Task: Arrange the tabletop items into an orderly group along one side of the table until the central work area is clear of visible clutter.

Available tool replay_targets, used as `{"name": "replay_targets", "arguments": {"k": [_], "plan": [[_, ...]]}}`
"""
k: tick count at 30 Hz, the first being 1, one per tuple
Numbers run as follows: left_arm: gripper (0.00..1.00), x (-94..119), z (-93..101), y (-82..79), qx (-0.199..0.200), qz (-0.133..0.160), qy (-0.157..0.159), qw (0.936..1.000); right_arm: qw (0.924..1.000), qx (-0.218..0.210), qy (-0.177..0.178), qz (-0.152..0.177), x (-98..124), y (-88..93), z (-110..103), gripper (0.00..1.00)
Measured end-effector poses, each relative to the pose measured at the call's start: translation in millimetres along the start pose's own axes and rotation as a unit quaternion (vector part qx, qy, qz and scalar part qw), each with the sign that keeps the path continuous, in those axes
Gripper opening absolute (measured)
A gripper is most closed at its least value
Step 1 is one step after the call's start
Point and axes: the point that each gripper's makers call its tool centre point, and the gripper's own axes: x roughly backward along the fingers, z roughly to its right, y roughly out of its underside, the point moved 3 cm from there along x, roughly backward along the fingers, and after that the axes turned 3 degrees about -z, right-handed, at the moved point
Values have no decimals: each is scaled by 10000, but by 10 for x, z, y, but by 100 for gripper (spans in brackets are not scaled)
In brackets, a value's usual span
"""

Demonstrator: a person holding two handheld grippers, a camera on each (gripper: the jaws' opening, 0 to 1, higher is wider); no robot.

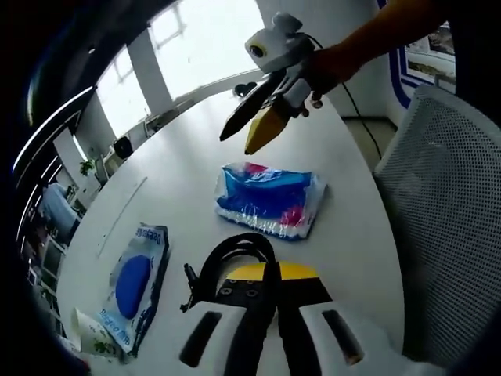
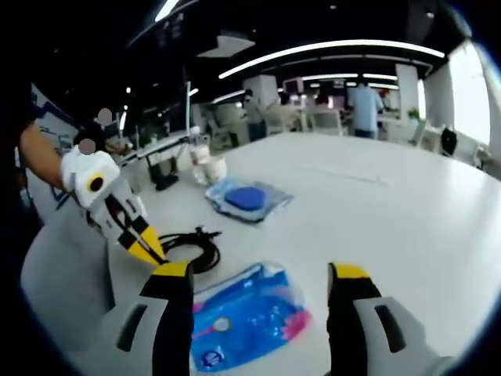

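Looking along the left gripper (image 1: 266,294), its yellow-tipped jaws lay pressed together with no gap, resting on a coiled black cable (image 1: 227,262) on the white table (image 1: 180,157); whether they pinched the cable could not be told. Just beyond lay a blue-and-pink plastic packet (image 1: 268,198), and to the left a clear pouch holding a blue round item (image 1: 137,282), with a small tube (image 1: 94,335) touching its near end. The right gripper (image 1: 258,121) hung above the far side of the table, its jaws narrowly parted, held by a person's hand (image 1: 333,66). A white mesh chair (image 1: 446,235) stood at the right edge. From the right gripper view, the right gripper (image 2: 258,294) stood wide apart over the blue-and-pink plastic packet (image 2: 246,317), gripping nothing. The left gripper (image 2: 145,247) touched the coiled black cable (image 2: 192,247) at left, the clear pouch (image 2: 246,197) lay farther back, and a cup (image 2: 213,168) stood behind it.
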Motion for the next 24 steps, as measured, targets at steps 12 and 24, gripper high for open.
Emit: {"name": "replay_targets", "arguments": {"k": [12,24], "plan": [[3,-69,91,119,304,-101,85,9995,10000,-3,-38,3,5,21,-18,69],[5,-109,138,158,556,-82,134,9983,10000,-56,-18,-1,16,32,16,70]]}}
